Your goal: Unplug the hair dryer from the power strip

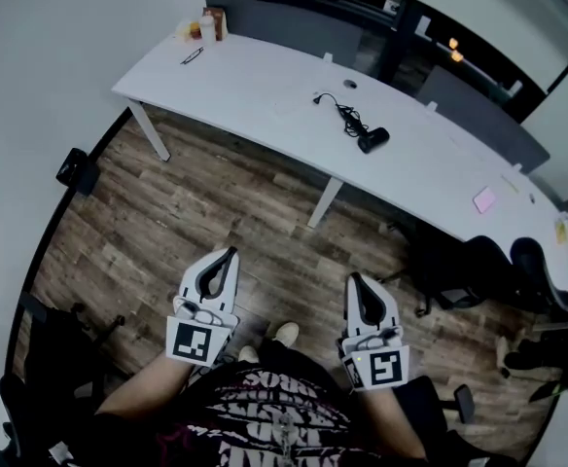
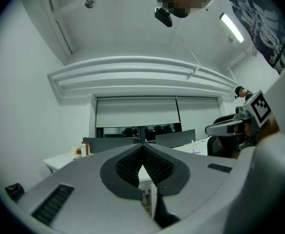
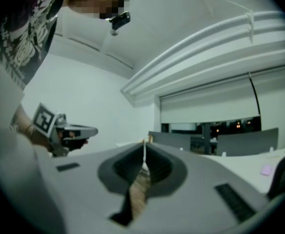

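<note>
Tongs closed on both sides: left tongs point(image 1: 228, 258) pressed tip to tip with nothing between, right tongs point(image 1: 354, 280) likewise together and empty. Judged as the approach step, with nothing of the unplugging begun. Held low and level before the body, side by side yet well apart, pointing ahead, marker cubes nearest the chest, forearms tucked against the torso. Just below and between them, a light shoe point(image 1: 284, 334) on the wood floor point(image 1: 216, 202). Off to the right, dark office chairs point(image 1: 479, 266). Beyond, a long white counter point(image 1: 255, 81), well out of reach. On its top, the black hair dryer point(image 1: 373, 140), lying on its side, with its cord point(image 1: 346, 115) trailing leftward to what looks like the plug point(image 1: 316, 97). Power strip not to be made out against the white top; presumably at that cord end. Next, by this reading: close in on the counter, open one pair, grip the plug body rather than the cord, steady the strip with the other, pull straight out.
</note>
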{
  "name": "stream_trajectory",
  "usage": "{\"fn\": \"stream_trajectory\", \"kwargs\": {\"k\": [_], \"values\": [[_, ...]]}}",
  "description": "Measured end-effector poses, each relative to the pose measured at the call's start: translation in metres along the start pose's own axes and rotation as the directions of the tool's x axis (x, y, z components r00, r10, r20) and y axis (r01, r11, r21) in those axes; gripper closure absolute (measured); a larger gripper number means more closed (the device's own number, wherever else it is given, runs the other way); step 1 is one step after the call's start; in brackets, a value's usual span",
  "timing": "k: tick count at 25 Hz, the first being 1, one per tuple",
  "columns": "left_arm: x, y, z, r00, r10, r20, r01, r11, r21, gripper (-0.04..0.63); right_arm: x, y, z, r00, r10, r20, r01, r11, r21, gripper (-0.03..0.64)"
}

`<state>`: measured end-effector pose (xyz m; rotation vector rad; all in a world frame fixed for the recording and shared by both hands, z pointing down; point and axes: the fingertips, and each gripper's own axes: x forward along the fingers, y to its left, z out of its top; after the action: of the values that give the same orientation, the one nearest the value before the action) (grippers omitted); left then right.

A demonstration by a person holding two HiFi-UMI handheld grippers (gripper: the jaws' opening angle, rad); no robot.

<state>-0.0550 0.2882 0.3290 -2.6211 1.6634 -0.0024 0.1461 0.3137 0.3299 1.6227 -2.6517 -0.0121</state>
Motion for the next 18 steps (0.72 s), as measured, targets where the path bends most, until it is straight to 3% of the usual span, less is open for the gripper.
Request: {"fn": "stream_trajectory", "kwargs": {"k": [18], "values": [[0.080, -0.001, 0.011, 0.998, 0.056, 0.009, -0.057, 0.998, 0.030, 0.568, 0.056, -0.063, -0.001, 0.997, 0.079, 0.006, -0.079, 0.996, 0.031, 0.583]]}}
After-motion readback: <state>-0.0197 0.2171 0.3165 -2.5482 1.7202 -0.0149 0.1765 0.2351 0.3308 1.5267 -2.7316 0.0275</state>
